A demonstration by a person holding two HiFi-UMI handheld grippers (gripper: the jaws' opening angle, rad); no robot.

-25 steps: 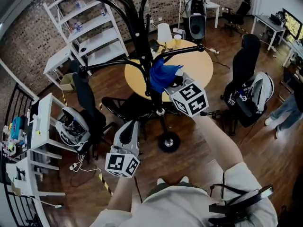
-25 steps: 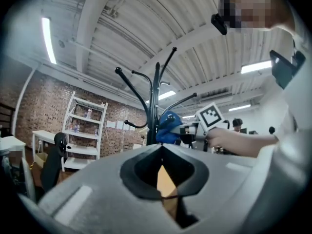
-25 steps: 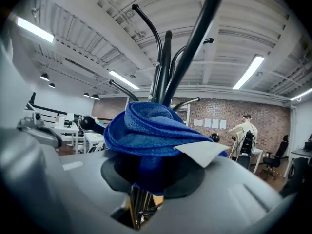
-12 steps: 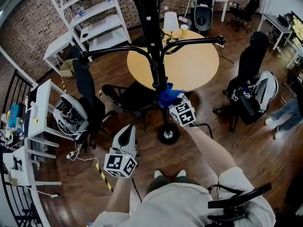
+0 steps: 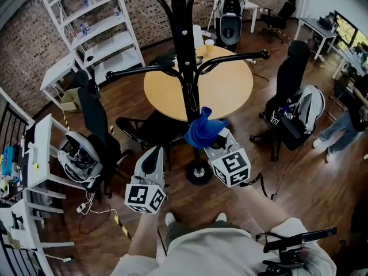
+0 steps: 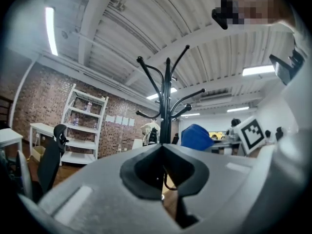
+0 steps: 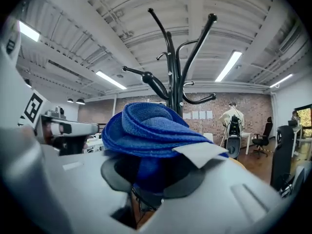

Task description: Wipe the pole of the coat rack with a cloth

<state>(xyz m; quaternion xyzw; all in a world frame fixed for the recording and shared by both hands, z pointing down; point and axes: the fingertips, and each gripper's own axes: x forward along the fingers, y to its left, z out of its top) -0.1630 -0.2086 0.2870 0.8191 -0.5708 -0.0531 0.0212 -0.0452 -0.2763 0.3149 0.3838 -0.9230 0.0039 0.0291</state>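
Cloth (image 5: 202, 132) lower on pole (image 5: 187, 56), clamped by right gripper (image 5: 214, 145)

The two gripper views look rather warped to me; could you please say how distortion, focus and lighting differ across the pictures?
Left gripper view: fisheye curve, dark corners, glaring ceiling strip light, left tongs soft. Right gripper view: same curve, blue cloth sharp, weave visible. Head view: even light, white shelving leans.

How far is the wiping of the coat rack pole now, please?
Done: the blue cloth is gripped in the right gripper. In hand: it sits against the lower pole, so wiping seems under way. Left: no wiped stretch can be told, so the pole above may remain. The left gripper is shut and empty.
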